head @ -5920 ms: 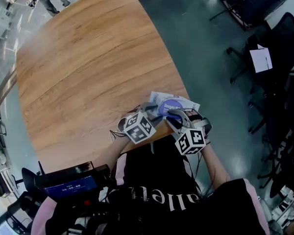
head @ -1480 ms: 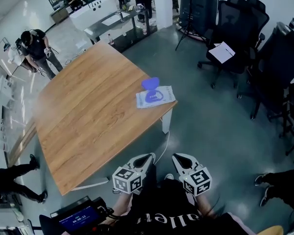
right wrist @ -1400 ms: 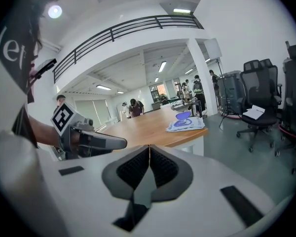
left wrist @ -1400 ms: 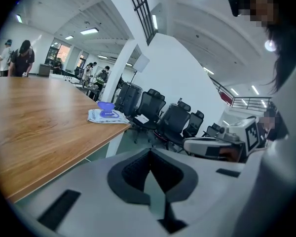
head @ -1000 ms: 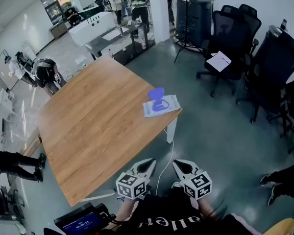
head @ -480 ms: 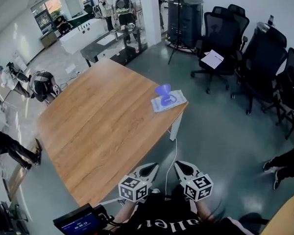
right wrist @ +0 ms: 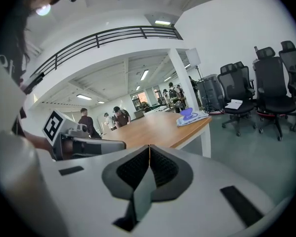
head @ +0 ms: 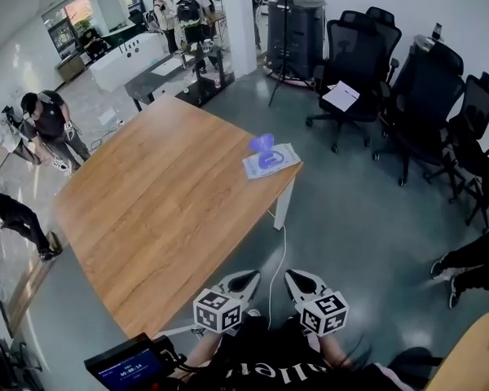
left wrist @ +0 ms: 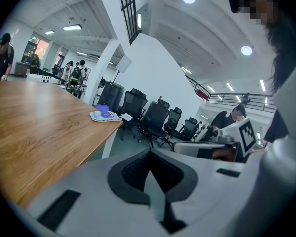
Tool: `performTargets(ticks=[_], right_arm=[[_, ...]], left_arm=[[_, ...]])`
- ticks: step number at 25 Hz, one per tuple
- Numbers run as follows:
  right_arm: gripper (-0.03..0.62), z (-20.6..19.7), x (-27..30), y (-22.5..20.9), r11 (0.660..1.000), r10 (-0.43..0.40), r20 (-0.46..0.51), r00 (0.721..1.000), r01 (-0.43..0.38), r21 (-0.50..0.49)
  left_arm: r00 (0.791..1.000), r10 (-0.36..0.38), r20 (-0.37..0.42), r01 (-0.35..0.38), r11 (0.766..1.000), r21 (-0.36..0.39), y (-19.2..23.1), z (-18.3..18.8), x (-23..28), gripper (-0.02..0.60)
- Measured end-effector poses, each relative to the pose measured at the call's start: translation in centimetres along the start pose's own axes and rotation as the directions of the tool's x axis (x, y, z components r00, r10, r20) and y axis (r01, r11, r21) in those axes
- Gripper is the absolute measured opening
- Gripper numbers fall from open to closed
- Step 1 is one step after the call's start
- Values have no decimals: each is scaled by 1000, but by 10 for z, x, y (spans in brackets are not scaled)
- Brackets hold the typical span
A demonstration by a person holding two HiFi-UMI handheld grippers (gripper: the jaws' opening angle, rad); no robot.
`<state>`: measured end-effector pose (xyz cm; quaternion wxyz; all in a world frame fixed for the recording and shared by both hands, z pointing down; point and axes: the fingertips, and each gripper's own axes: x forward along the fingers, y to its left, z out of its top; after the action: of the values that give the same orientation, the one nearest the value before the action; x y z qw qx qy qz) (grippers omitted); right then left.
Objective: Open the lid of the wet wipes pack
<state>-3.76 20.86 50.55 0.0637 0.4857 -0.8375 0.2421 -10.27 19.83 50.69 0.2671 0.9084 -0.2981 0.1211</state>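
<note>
Since the wet wipes pack (head: pixel 270 160) lies on the far right corner of the table (head: pixel 147 210) with its purple lid (head: pixel 261 143) standing up, the job looks done to me, so stand well back and do not bump the table. Hold the left gripper (head: pixel 243 281) and the right gripper (head: pixel 297 280) low by your body, far from the pack. Both have their jaws pressed together with nothing in them. The head view shows you the whole table and the black chairs (head: pixel 367 47) on the right. Only the two gripper views show the jaws touching, and the pack from the side, small and far off.
</note>
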Motion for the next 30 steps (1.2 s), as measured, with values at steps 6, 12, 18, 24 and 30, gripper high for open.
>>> performTargets(ticks=[6,12,18,24,30], right_arm=[[11,9,-16,-5,998,41,-10,999,-42,-47],[11,0,-34,-11,996,63,-45,997,-66,-58],[11,-4,-41,-7,992,91,-57,994,-95,-78],[11,-3,-39,-5,990,101,-61,993,-107,-91],[11,-4,-38,-4,990,96,-66,993,-103,-100]], left_arm=[[999,21,48,-21,1000,2,-27,10,10,2],[999,24,28,-24,1000,1,-51,-2,18,2],[998,54,39,-54,999,-7,-55,-10,15,2],[996,66,52,-65,998,-14,-53,-9,12,2],[995,70,66,-70,997,-16,-51,-8,9,2]])
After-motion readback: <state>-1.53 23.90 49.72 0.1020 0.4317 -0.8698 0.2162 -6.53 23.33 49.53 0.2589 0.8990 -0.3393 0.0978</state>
